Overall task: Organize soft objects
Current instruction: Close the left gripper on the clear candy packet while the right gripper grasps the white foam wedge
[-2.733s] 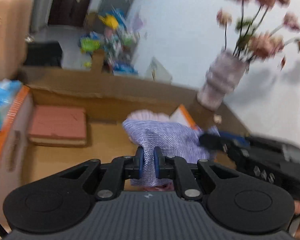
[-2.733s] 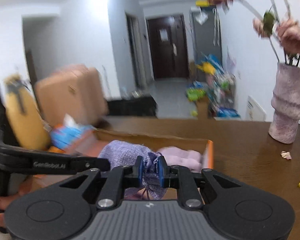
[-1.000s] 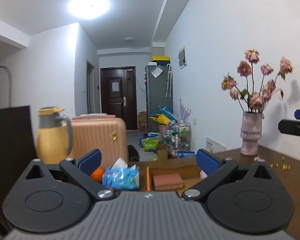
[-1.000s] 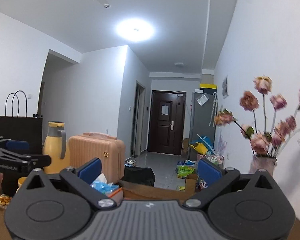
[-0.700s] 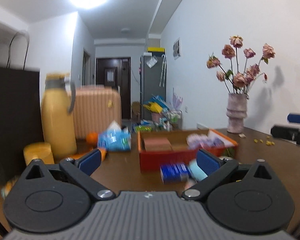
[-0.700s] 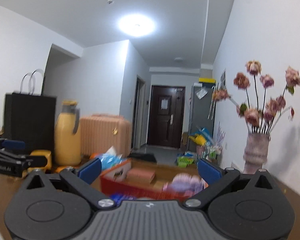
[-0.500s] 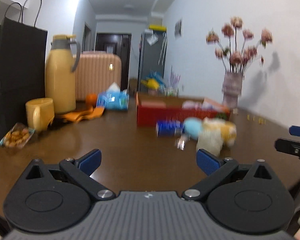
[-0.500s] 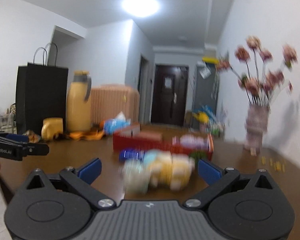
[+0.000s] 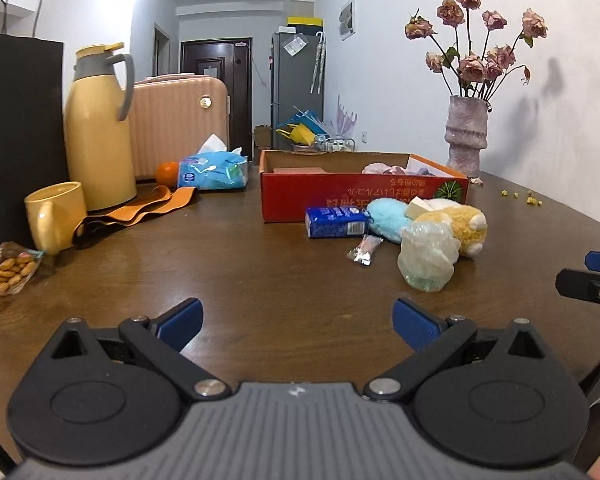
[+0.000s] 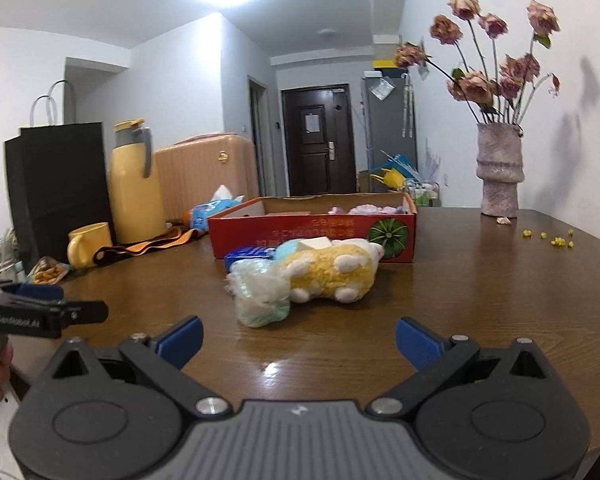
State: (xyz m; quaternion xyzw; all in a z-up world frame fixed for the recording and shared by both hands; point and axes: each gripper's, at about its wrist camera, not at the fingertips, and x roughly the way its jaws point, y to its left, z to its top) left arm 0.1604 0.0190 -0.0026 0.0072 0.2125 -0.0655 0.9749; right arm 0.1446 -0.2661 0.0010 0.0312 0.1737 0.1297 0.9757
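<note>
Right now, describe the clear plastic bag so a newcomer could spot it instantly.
Find the red cardboard box on the brown table. In front of it lies a yellow plush toy; the crumpled plastic bag touches its near left end, the only translucent, greenish-white item in the pile.

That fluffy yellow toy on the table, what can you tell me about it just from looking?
The yellow plush toy looks like a soft, woolly stuffed animal with white paws and a white end. It lies on its side on the brown wooden table, just in front of the red cardboard box. A crumpled clear plastic bag rests against one end, a pale blue plush lies behind it, and a pale wedge-shaped piece sits on top. Neither tool touches it.
</note>
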